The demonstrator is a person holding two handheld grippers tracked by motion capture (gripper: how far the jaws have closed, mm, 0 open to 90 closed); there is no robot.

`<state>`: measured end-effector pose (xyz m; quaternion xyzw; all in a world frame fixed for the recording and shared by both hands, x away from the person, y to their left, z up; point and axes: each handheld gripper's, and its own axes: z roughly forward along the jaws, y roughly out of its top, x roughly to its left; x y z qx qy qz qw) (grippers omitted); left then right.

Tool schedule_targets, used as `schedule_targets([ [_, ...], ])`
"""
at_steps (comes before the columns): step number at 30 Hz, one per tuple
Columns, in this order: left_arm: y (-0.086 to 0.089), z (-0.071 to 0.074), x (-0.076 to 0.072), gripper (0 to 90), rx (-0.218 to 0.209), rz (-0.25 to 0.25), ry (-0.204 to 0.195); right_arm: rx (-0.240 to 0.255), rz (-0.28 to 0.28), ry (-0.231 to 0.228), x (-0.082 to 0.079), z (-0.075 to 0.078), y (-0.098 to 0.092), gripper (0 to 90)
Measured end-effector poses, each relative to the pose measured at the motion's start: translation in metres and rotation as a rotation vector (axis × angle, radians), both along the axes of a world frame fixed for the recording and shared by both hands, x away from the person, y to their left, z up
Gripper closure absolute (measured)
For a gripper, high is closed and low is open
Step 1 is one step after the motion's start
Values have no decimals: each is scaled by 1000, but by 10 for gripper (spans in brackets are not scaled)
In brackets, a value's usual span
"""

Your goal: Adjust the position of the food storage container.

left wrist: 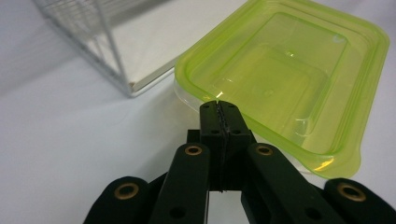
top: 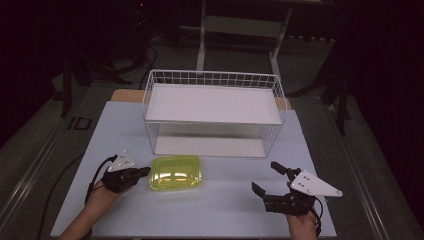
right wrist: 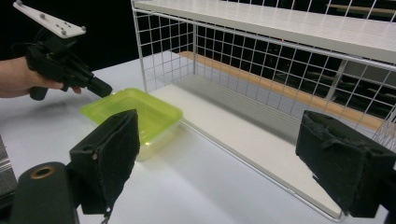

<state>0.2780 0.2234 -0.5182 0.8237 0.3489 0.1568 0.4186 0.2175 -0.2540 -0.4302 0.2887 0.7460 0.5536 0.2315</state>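
Left gripper (top: pixel 145 171): jaws pressed together, clamped on rim of green container (top: pixel 176 172), lower left of high view.
Right gripper (top: pixel 265 179): jaws spread wide, empty, lower right.
Container: on table (top: pixel 225 210), just before wire rack (top: pixel 212 112).

- A lab or test room set up for recording, not a home.
- A plain pale rectangular tabletop (top: pixel 125 125) stands on a grey carpeted floor (top: pixel 30 150), with dark, unlit surroundings.
- Black stand legs (top: pixel 67 90) and a loose black cable (top: pixel 55 185) sit on the floor beside it.
- A white metal frame (top: pixel 240 25) stands behind, beyond a white wire-mesh two-tier shelf rack (top: pixel 215 107).
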Motion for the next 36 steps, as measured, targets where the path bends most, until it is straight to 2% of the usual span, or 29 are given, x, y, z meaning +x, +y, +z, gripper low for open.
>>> schedule_targets([
  [6,-20,-1,10,900,-4,-16,-1,-5,-2,-6,0,-1,-1,137],
  [14,-38,-1,15,900,-14,-48,4,-6,1,-1,0,-2,-1,138],
  [17,-45,-1,16,900,-25,-61,7,-8,3,1,0,-2,-1,138],
  [19,-51,-2,17,900,-55,-66,15,-9,2,0,0,-3,-1,138],
  [20,-57,-3,16,900,-58,-71,13,-10,7,8,1,-4,-1,138],
  [26,-73,-2,17,900,-44,-104,16,-16,16,14,2,-6,-1,137],
  [32,-84,-3,21,900,-43,-105,16,-19,19,17,3,-7,0,137],
  [33,-85,-3,21,900,-33,-102,12,-19,19,17,3,-7,0,137],
  [36,-89,-4,23,900,-41,-101,14,-20,20,17,3,-7,0,137],
])
